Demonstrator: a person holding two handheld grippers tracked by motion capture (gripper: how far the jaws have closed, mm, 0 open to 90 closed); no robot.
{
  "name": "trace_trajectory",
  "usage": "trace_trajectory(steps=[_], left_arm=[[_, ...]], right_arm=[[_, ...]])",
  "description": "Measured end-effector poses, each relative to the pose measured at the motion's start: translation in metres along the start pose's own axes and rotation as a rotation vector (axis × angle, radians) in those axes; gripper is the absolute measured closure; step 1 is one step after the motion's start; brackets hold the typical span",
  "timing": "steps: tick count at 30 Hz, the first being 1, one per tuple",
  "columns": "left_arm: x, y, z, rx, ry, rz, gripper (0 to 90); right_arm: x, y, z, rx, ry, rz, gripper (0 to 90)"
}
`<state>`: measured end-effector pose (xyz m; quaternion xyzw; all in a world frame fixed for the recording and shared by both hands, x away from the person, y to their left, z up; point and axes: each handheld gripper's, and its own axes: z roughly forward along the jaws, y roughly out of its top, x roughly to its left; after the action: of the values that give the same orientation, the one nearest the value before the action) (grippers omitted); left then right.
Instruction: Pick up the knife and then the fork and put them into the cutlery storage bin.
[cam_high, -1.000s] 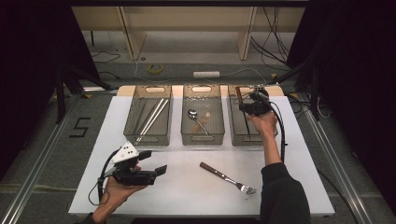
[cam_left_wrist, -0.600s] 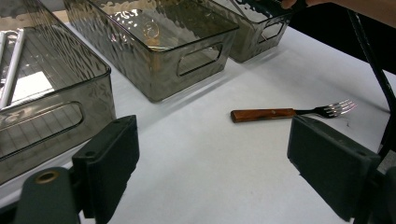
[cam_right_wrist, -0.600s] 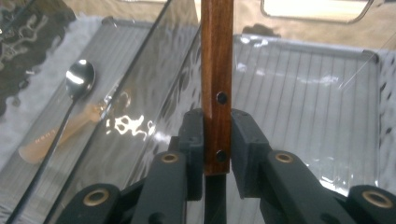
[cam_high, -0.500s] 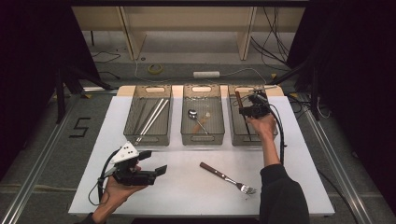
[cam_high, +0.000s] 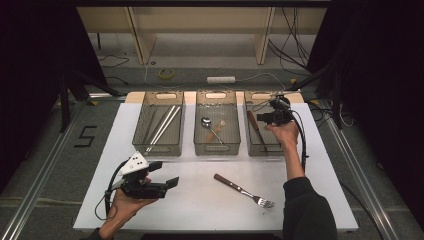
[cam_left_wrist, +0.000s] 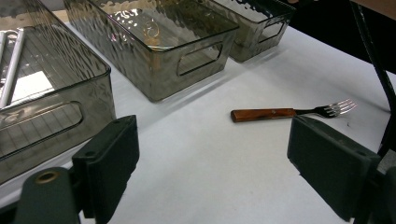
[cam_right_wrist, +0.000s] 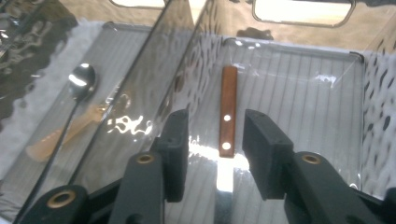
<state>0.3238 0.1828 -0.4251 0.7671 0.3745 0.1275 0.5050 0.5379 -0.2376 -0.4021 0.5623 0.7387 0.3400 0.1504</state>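
**Knife released into the right-hand bin, fork waiting on the counter**

The main risk, as I judge it, is the right gripper (cam_high: 263, 118) snagging the wooden-handled knife (cam_right_wrist: 228, 119) as it lifts away: the jaws stand only partly apart, on either side of the handle, so a crooked lift could drag the knife up against the wall of the right bin (cam_high: 295, 145). A second risk is the trailing cable catching the bin's rim.

The right gripper's jaws have just been opening; the knife lies flat on the bin floor between them, and the pads do not press on it.

The left gripper (cam_high: 169, 176) rests low at the near left of the counter (cam_high: 200, 200), jaws wide apart and holding nothing. The fork (cam_left_wrist: 289, 112) lies ahead of it, apart from both grippers, likely next for sorting.
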Motion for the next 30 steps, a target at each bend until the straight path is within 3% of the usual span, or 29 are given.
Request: trace_trajectory(steps=[6,13,22,30], left_arm=[[0.0,0.0,0.0,0.003,0.001,-0.001,16.2],[0.0,0.0,0.0,0.001,0.003,-0.002,16.2],[0.0,0.0,0.0,0.001,0.004,0.0,16.2],[0.0,0.0,0.001,0.003,0.004,-0.001,16.2]], right_arm=[[0.006,0.0,-0.012,-0.019,0.052,-0.031,51.9],[0.023,-0.003,-0.028,0.003,0.108,-0.123,38.4],[0.052,-0.015,-0.054,0.021,0.192,-0.267,34.1],[0.078,-0.037,-0.074,0.035,0.256,-0.373,32.8]])
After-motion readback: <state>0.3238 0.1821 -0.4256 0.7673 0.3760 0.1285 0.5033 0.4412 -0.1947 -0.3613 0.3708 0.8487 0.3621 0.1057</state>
